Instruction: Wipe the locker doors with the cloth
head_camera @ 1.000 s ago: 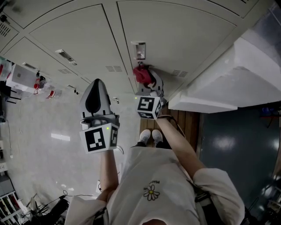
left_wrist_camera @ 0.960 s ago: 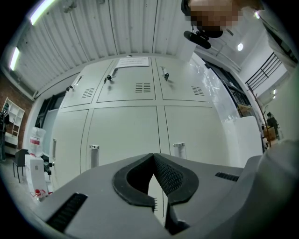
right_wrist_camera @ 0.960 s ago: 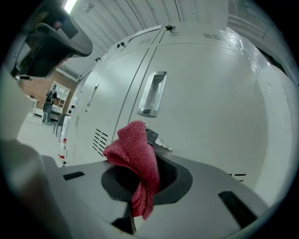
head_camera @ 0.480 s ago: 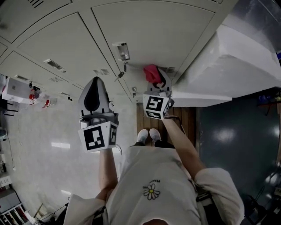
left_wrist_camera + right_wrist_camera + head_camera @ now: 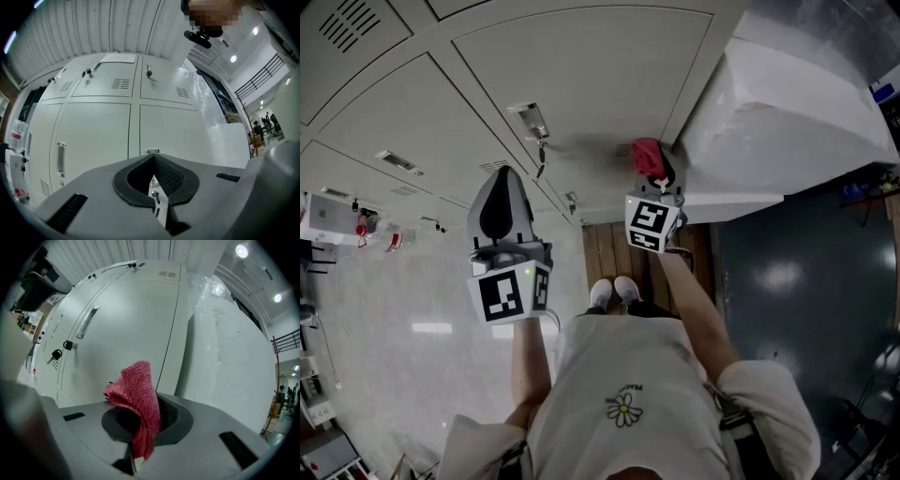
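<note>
Cloth (image 5: 138,392) pinched in right gripper (image 5: 655,172), end hidden

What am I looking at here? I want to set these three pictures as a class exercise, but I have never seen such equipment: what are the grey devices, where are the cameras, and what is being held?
There is no robot here: a person holds a grey two-jaw gripper in each hand. One picture comes from a camera on the person's head, looking steeply down. The other two come from cameras riding on each gripper, looking along its jaws. Ahead stand pale grey metal locker doors, one with a small dark key hanging from its lock. The left gripper is shut and empty. The right gripper is shut on a red knitted cloth, held up near a door, ready for wiping.
</note>
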The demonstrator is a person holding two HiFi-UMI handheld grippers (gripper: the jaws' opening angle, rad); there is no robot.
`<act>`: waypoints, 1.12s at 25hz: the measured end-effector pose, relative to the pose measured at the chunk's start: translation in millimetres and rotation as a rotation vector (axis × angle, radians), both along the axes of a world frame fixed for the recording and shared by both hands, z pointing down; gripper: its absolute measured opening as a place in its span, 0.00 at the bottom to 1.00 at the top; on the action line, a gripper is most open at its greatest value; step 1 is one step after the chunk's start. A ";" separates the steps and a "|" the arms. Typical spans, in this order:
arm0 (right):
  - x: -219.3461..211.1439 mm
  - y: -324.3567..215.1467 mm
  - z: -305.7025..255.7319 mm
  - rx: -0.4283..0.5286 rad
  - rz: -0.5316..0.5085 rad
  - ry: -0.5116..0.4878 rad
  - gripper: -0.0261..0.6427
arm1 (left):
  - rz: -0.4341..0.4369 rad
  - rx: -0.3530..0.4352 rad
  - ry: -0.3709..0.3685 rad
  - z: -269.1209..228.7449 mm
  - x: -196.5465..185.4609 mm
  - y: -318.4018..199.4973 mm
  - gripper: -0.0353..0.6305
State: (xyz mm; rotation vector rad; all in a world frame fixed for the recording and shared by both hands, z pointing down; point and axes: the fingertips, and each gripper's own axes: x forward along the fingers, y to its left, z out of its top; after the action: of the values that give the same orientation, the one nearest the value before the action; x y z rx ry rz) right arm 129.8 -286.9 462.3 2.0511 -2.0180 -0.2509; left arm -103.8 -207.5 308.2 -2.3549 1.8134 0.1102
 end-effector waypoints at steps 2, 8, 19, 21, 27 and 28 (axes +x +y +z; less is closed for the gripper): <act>7.4 0.1 -0.3 0.000 0.013 0.004 0.08 | 0.006 -0.001 0.001 0.5 3.5 -0.7 0.08; 21.5 0.7 2.1 -0.007 0.045 0.008 0.08 | 0.007 0.000 0.004 1.1 5.2 -2.4 0.08; 20.2 4.0 -6.1 -0.018 0.018 0.024 0.08 | 0.000 0.003 0.006 0.3 1.5 2.0 0.08; 14.2 8.5 -27.1 0.023 -0.019 0.050 0.08 | -0.003 0.008 0.008 -2.1 -0.4 2.9 0.08; -11.9 33.4 -126.0 0.234 -0.150 0.046 0.08 | -0.007 0.021 0.036 -11.8 3.4 6.0 0.08; -18.3 40.1 -140.8 0.273 -0.182 0.043 0.08 | -0.003 0.024 0.032 -12.7 7.3 7.8 0.08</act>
State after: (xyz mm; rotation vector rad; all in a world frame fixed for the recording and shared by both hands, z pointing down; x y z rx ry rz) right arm 111.5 -246.8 321.4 1.9881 -2.2520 -0.6313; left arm -96.5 -199.7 295.5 -2.3473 1.8192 0.1693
